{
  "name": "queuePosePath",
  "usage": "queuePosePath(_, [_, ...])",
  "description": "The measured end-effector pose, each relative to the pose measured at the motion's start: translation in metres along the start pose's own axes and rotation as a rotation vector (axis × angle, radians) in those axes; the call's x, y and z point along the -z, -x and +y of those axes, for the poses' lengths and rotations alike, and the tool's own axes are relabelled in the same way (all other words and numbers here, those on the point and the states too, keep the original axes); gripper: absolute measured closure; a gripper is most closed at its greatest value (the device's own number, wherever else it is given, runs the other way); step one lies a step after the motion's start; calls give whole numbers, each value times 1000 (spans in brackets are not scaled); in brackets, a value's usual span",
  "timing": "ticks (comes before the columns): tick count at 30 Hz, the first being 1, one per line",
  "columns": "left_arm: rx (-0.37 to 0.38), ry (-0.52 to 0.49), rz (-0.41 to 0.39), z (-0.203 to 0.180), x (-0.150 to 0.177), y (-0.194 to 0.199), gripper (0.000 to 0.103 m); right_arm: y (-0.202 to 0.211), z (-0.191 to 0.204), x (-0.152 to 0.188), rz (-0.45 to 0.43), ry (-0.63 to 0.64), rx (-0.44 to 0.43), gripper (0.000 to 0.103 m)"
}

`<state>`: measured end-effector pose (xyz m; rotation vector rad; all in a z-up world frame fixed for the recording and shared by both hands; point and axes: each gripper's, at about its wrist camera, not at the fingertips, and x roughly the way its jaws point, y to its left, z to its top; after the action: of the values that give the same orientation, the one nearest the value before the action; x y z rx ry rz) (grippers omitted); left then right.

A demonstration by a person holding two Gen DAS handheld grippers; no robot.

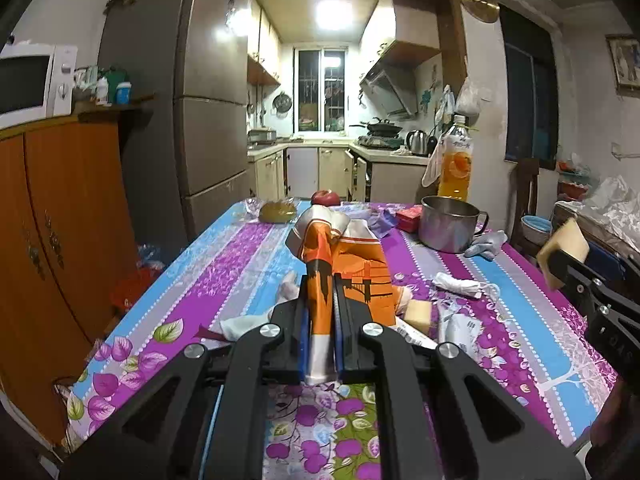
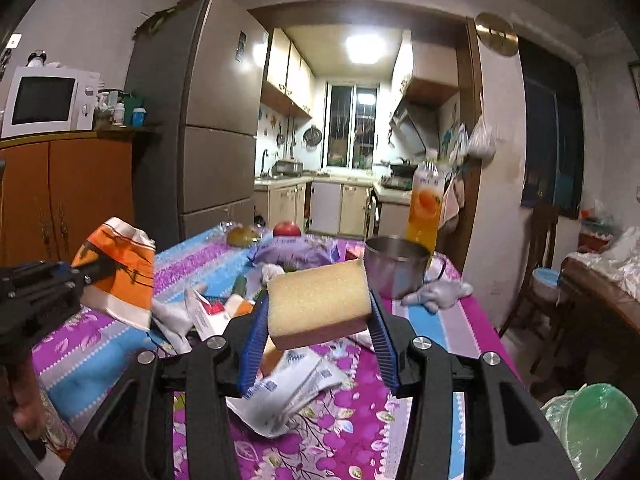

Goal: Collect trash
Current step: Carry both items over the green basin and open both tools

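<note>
Two grippers are raised above the desk [image 1: 224, 256], each carrying trash. The left gripper [image 1: 322, 280] is pressed together, pinching an orange and white wrapper [image 1: 344, 264] lifted clear of the cloth. The right gripper [image 2: 320, 300] clamps a yellow sponge [image 2: 318, 304] between its blue pads, over crumpled paper [image 2: 292, 384]. Open cloth lies along the near left edge. At the far right stands a metal pot [image 2: 394, 268]; its inside cannot be seen. A juice bottle [image 1: 455, 160] stands behind it.
</note>
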<state>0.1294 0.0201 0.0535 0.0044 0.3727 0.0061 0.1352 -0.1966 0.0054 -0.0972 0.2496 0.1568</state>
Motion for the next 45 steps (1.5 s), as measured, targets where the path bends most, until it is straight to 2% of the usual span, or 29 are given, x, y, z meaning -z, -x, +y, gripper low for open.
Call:
queuePosePath(11, [44,-40,-30,-33,-7,7,95,12,-2,-14,-22,-10,53,54])
queuePosePath(21, [156,-81,-39,-85,-16,4,95,33,-55,-14,-6,-72,166,54])
queuePosePath(34, [393,-144,-35,-199,-23,5,95,91,-180,7,46,-152,403,54])
queuePosePath(41, [534,-201,2,-271,-19,9,95,121,-266,28,123,-206,529,54])
queuePosePath(45, [623,-238,53,-319,-18,7,95,132,-318,49,202,-260,561,54])
